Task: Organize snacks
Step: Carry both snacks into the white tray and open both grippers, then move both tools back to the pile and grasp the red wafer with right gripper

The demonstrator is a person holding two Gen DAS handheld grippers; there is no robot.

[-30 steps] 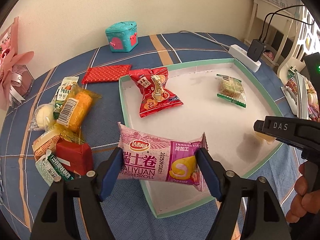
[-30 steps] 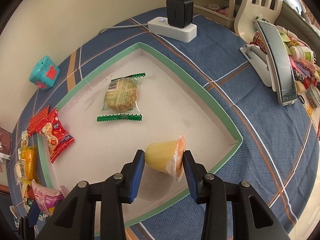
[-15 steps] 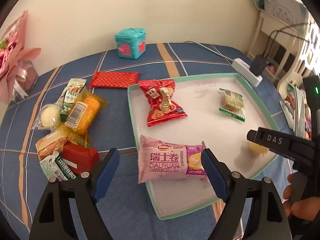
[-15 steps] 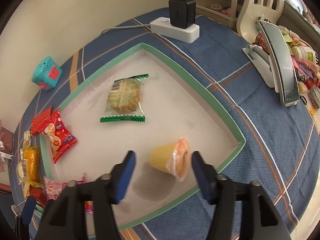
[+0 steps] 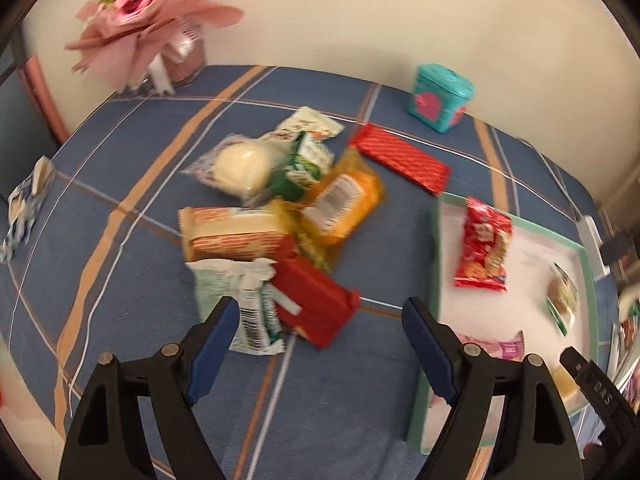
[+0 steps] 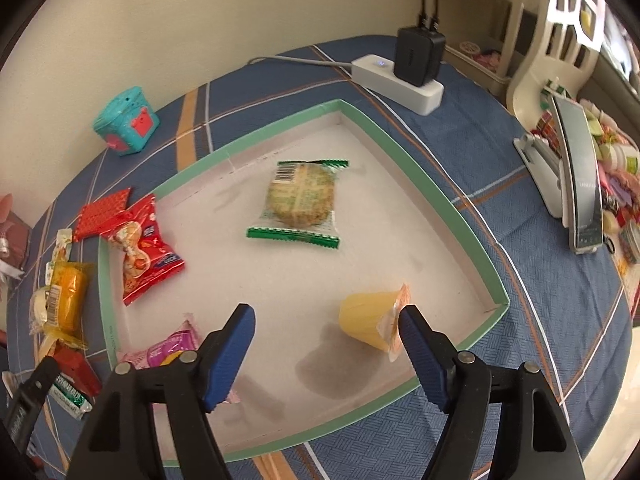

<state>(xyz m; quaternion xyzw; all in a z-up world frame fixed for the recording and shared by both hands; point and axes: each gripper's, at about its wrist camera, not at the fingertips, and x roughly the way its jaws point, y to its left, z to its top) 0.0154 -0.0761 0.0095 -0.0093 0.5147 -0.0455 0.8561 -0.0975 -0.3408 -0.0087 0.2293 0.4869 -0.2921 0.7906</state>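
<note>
Four snacks lie in the tray (image 6: 456, 216); jelly cup (image 6: 370, 326) just inside the right gripper (image 6: 326, 344), whose spread jaws have just been opening, untouched. Left gripper (image 5: 320, 344), spread and empty, faces the snack pile (image 5: 280, 220) ahead: several unsorted.

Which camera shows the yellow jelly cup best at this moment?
The right wrist view. The yellow jelly cup lies on its side in the green-rimmed tray, sharp and nearly whole, just ahead of the open right gripper. In the blurred left wrist view it cannot be made out.
</note>
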